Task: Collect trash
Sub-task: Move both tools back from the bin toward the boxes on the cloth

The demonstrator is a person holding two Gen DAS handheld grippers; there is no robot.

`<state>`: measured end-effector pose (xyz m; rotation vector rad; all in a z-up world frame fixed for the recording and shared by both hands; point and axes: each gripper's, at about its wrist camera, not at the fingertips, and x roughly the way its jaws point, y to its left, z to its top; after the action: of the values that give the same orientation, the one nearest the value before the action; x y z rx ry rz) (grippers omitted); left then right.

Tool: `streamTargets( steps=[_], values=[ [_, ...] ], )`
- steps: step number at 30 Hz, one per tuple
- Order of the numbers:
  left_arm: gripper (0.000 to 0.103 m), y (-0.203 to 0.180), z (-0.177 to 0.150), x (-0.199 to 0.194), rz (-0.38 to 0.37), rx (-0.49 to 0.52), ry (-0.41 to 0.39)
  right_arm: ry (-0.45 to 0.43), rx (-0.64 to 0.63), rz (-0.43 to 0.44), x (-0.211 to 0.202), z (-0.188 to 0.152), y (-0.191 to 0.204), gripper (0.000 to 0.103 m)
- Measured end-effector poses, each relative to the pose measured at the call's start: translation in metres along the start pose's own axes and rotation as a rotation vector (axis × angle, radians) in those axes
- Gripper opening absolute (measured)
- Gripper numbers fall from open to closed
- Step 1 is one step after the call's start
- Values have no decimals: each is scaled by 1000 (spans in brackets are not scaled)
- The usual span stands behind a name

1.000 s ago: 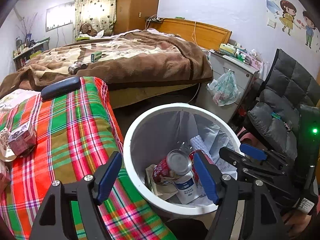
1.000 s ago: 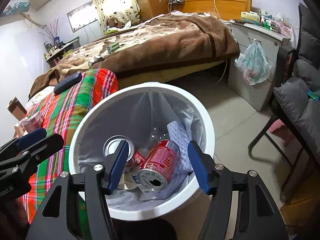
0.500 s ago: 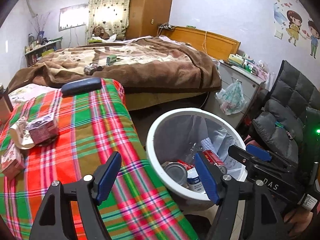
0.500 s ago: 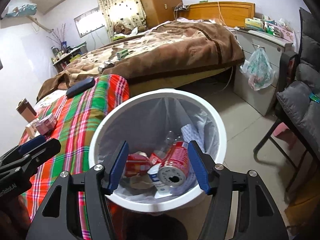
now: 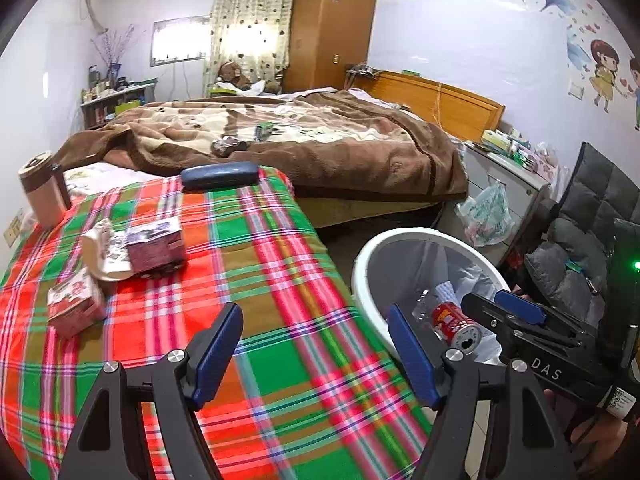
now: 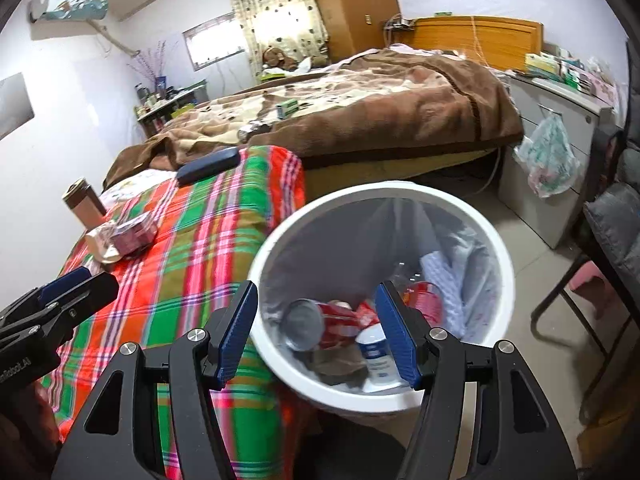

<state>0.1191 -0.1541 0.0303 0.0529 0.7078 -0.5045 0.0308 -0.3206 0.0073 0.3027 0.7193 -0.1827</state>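
Plaid bedspread (image 5: 248, 264) bearing cartons (image 5: 154, 248), bin (image 6: 280, 240) alongside, both tools (image 5: 316, 354) (image 6: 316, 336) apart, empty

Both wrist views angled down; share plaid cloth (image 5: 280, 280), bin (image 6: 496, 264).

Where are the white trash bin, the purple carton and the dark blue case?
white trash bin (image 6: 505, 264), right wrist view, right rim.
purple carton (image 5: 154, 245), left wrist view, front face.
dark blue case (image 5: 219, 174), left wrist view, top middle.
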Motion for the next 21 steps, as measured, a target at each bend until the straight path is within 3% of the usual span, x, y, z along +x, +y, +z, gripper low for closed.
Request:
streamTargets(
  steps=[9, 21],
  values=[
    [74, 44, -12, -17, 76, -47, -17, 11, -44, 40, 9, -3, 31, 63],
    [77, 136, -25, -37, 211, -155, -26, 40, -125, 104, 30, -3, 80, 63]
  ],
)
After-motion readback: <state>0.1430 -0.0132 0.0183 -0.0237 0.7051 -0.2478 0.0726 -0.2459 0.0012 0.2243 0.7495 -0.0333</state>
